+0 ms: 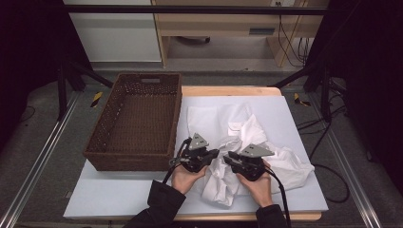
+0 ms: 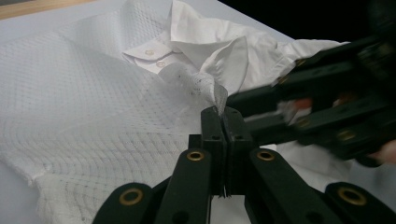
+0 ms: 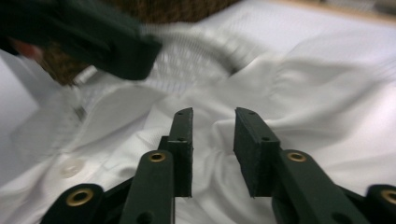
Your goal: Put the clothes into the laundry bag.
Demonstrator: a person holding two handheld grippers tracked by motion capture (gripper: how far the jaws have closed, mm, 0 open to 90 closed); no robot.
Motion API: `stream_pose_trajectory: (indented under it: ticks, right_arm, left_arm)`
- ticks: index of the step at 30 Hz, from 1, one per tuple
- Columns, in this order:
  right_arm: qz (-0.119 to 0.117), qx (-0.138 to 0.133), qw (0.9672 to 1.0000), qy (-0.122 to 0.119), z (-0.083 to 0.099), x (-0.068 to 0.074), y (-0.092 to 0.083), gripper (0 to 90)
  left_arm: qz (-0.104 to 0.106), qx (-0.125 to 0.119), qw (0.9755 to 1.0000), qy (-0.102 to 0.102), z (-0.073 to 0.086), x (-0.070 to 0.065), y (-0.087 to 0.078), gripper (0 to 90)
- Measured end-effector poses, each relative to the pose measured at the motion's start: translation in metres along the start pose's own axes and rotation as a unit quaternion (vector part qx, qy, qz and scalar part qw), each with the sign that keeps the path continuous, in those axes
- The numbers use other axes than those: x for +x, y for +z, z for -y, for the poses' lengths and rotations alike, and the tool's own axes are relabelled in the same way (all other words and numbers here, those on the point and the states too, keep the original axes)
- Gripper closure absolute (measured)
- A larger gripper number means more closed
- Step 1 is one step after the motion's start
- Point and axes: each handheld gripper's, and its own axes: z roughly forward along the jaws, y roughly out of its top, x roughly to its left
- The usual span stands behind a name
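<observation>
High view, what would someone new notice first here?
A crumpled white shirt lies on the pale blue mat, with both tongs meeting over it near the front edge. The left tongs are shut on a thin fold of the shirt's fabric, while the right tongs stand open just above the cloth. A dark brown wicker basket sits at the left.

My left gripper (image 2: 219, 119) had its jaws pinched tight on a thin mesh bag (image 2: 93, 121) lying over the white shirt (image 2: 210, 42), while my right gripper (image 2: 327, 112) sat blurred just beside it.
</observation>
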Motion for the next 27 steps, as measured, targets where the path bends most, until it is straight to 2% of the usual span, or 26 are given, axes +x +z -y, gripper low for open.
stream_pose_trajectory:
  ticks: [2, 4, 5, 8, 10, 11, 12, 14, 16, 17, 18, 21, 23, 25, 27]
  right_arm:
    - [0.013, -0.023, 0.9997, 0.002, -0.004, -0.005, -0.015, 61.8]
    - [0.043, -0.029, 0.9986, 0.000, -0.008, -0.013, -0.021, 49.3]
    - [0.058, -0.026, 0.9980, 0.002, -0.009, -0.017, -0.019, 40.2]
    - [0.071, -0.008, 0.9974, 0.015, -0.007, -0.030, -0.005, 32.8]
    - [0.062, 0.014, 0.9978, 0.020, -0.003, -0.035, 0.009, 40.9]
    - [0.061, 0.022, 0.9978, 0.016, -0.001, -0.034, 0.012, 48.8]
    - [0.054, 0.033, 0.9979, 0.007, 0.000, -0.033, 0.013, 66.4]
    - [0.049, 0.023, 0.9985, -0.008, -0.001, -0.030, 0.007, 86.2]
    - [0.037, 0.005, 0.9993, -0.009, -0.004, -0.026, -0.006, 88.6]
    - [0.016, -0.010, 0.9997, -0.014, -0.008, -0.019, -0.020, 89.1]
    - [0.016, -0.010, 0.9997, -0.014, -0.008, -0.019, -0.020, 89.1]
    - [-0.021, -0.014, 0.9990, -0.037, -0.007, -0.003, -0.031, 89.2]
    - [-0.045, -0.007, 0.9973, -0.057, -0.003, 0.010, -0.030, 89.1]
    - [-0.060, 0.004, 0.9960, -0.065, 0.000, 0.020, -0.021, 89.0]
    - [-0.063, 0.021, 0.9956, -0.067, 0.002, 0.024, -0.010, 89.0]
  left_arm:
    - [-0.001, -0.001, 1.0000, -0.001, 0.000, 0.000, 0.000, 89.0]
    - [-0.001, 0.001, 1.0000, 0.002, 0.000, 0.000, 0.000, 89.1]
    - [-0.001, 0.001, 1.0000, 0.003, 0.000, 0.000, 0.000, 89.0]
    - [0.001, 0.001, 1.0000, 0.006, 0.001, 0.000, 0.000, 89.0]
    - [0.001, 0.003, 1.0000, 0.007, 0.001, 0.000, 0.000, 89.0]
    - [0.001, 0.003, 1.0000, 0.006, 0.001, 0.000, 0.001, 89.0]
    - [0.000, 0.003, 1.0000, 0.005, 0.001, 0.001, 0.001, 89.1]
    - [-0.001, 0.003, 1.0000, 0.002, 0.001, 0.001, 0.001, 89.0]
    - [-0.003, 0.003, 1.0000, -0.003, 0.000, 0.003, 0.001, 89.0]
    - [-0.003, 0.003, 1.0000, -0.005, 0.000, 0.004, 0.001, 89.1]
    - [-0.004, 0.003, 1.0000, -0.006, 0.000, 0.004, 0.002, 89.1]
    - [-0.006, 0.004, 0.9999, -0.010, -0.001, 0.003, 0.003, 89.1]
    - [-0.006, 0.003, 0.9999, -0.009, -0.003, 0.002, 0.004, 89.0]
    - [-0.007, 0.002, 1.0000, -0.007, -0.005, 0.001, 0.004, 89.1]
    - [-0.005, -0.004, 1.0000, -0.005, -0.007, -0.002, 0.003, 89.0]
